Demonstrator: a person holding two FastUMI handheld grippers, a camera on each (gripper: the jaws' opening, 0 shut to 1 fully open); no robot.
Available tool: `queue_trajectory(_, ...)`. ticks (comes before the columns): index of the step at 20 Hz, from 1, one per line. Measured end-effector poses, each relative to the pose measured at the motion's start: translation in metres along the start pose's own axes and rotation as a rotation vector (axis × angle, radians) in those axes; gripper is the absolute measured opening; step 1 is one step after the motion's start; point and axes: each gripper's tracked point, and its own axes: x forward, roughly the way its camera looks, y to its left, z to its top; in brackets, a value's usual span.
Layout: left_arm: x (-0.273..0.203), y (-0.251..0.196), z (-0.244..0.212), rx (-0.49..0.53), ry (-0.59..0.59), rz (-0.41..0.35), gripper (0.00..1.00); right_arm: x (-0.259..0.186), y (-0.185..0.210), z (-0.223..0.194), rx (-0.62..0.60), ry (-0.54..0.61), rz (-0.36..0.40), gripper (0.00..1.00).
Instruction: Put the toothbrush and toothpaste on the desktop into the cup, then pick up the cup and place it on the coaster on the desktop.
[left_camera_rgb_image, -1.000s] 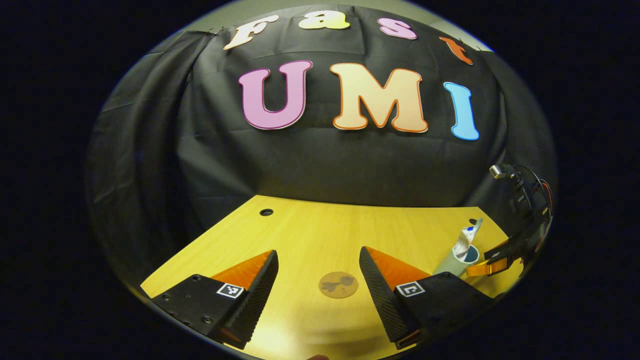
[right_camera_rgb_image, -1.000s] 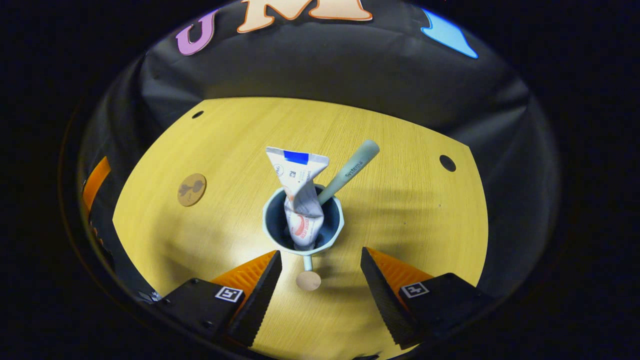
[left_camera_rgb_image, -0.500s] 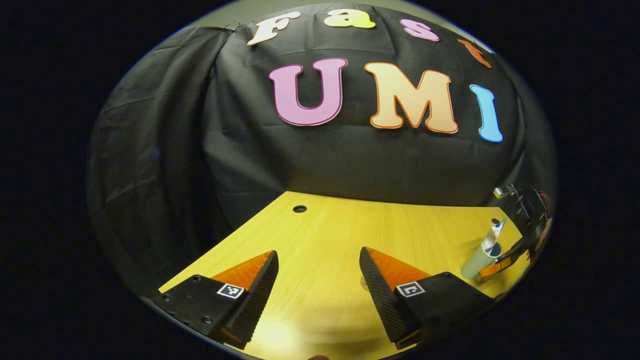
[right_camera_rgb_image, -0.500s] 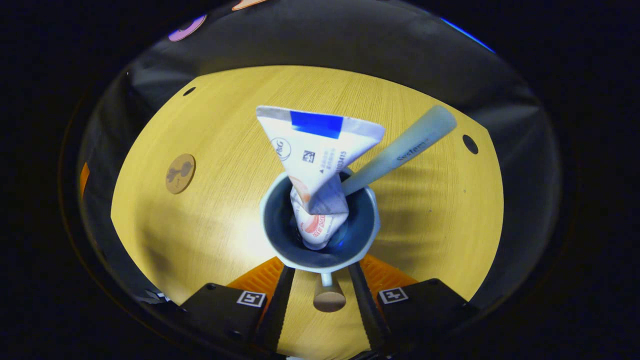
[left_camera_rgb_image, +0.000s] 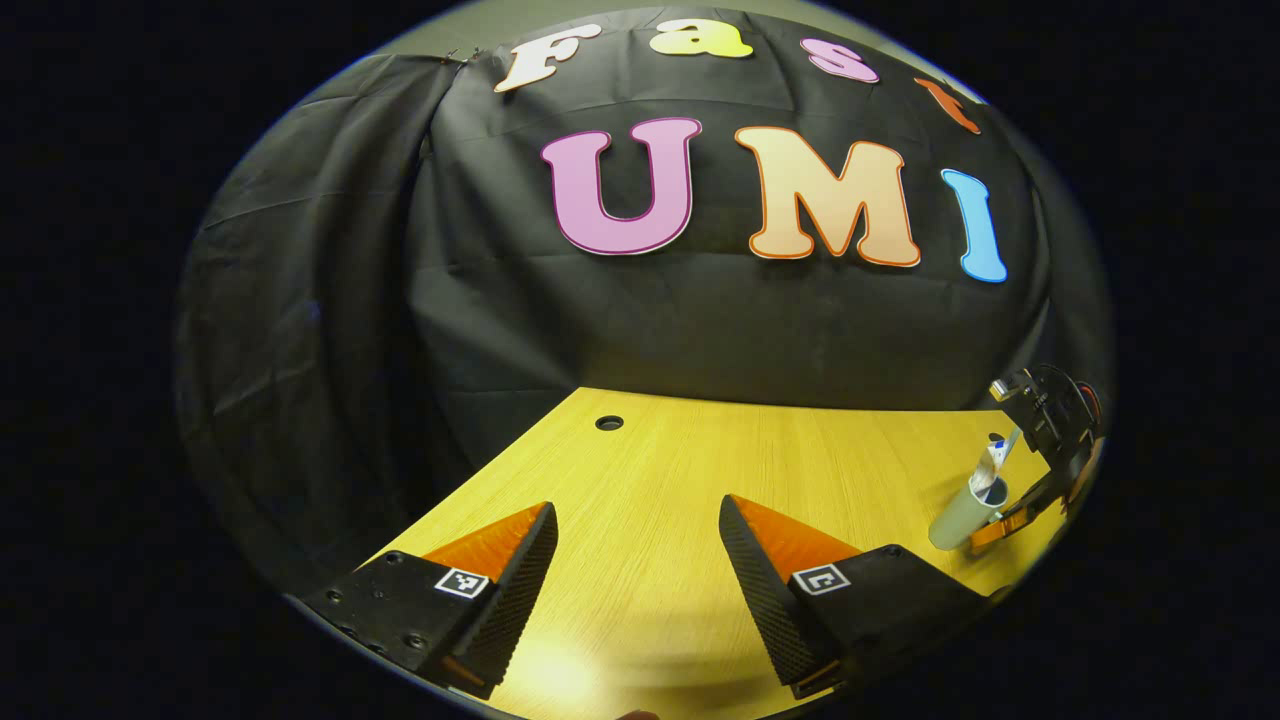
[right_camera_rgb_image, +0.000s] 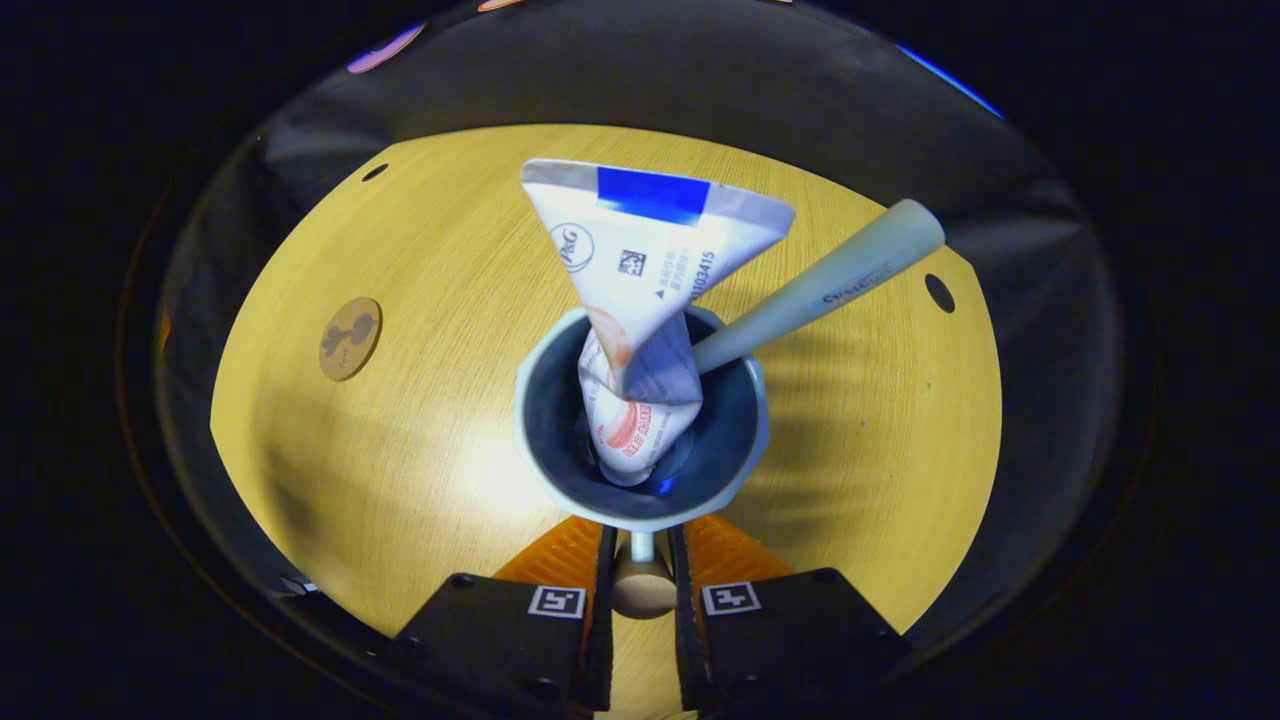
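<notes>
A pale cup with a dark inside stands on the wooden desk. A crumpled white toothpaste tube and a pale green toothbrush stick out of it. My right gripper is right behind the cup, shut on its handle knob. The round brown coaster lies bare on the desk to the left. My left gripper hangs open above the desk with nothing between its fingers. In the left gripper view the cup shows far right, with the right gripper at it.
The black cloth wall closes the back of the desk. Round cable holes sit near the desk's far corners. Bare wood lies between the cup and the coaster.
My right gripper came down close behind the cup and its fingers closed from wide apart onto the handle knob. My left gripper swung away, and the coaster left its view.
</notes>
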Motion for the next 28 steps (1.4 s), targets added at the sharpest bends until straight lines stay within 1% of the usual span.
queue_trajectory(1,0.002,-0.001,0.000,0.000,0.002,-0.007,0.94,0.002,0.004,-0.001,0.009,-0.008,0.009,0.25)
queue_trajectory(2,0.004,-0.002,0.000,0.003,0.004,-0.012,0.94,0.003,0.006,0.000,0.013,-0.018,0.021,0.28)
queue_trajectory(7,0.016,-0.001,-0.001,0.016,0.009,-0.042,0.93,0.005,0.021,0.012,0.010,-0.051,0.062,0.28)
queue_trajectory(9,0.022,0.001,-0.002,0.016,0.014,-0.053,0.94,-0.002,0.020,0.014,0.013,-0.072,0.079,0.28)
queue_trajectory(10,0.026,0.003,-0.002,0.015,0.015,-0.057,0.93,-0.005,0.019,0.012,0.012,-0.075,0.094,0.25)
queue_trajectory(11,0.030,0.006,-0.004,0.013,0.022,-0.060,0.93,-0.011,0.017,0.014,0.010,-0.081,0.104,0.28)
queue_trajectory(12,0.035,0.008,-0.005,0.013,0.027,-0.065,0.94,-0.007,0.017,0.015,0.000,-0.086,0.108,0.25)
queue_trajectory(13,0.038,0.011,-0.006,0.012,0.032,-0.069,0.94,-0.003,0.019,0.015,-0.011,-0.085,0.111,0.28)
queue_trajectory(16,0.049,0.018,-0.005,0.017,0.035,-0.082,0.94,-0.006,0.024,0.025,-0.024,-0.090,0.127,0.28)
queue_trajectory(17,0.053,0.021,-0.005,0.019,0.031,-0.087,0.94,-0.006,0.027,0.027,-0.030,-0.094,0.129,0.25)
queue_trajectory(18,0.056,0.023,-0.004,0.020,0.029,-0.095,0.94,-0.007,0.029,0.029,-0.037,-0.094,0.132,0.24)
queue_trajectory(19,0.058,0.027,-0.005,0.018,0.029,-0.100,0.93,-0.006,0.029,0.027,-0.044,-0.095,0.138,0.28)
queue_trajectory(23,0.069,0.041,-0.013,-0.011,0.049,-0.106,0.94,-0.005,0.028,0.026,-0.078,-0.084,0.151,0.28)
queue_trajectory(24,0.071,0.043,-0.015,-0.018,0.053,-0.104,0.94,-0.005,0.028,0.026,-0.091,-0.079,0.154,0.24)
queue_trajectory(26,0.073,0.050,-0.019,-0.032,0.061,-0.103,0.94,-0.005,0.026,0.025,-0.111,-0.066,0.155,0.24)
queue_trajectory(27,0.075,0.052,-0.022,-0.035,0.069,-0.102,0.94,-0.006,0.025,0.024,-0.125,-0.057,0.155,0.28)
queue_trajectory(28,0.075,0.055,-0.025,-0.039,0.076,-0.101,0.94,-0.007,0.024,0.024,-0.138,-0.048,0.155,0.28)
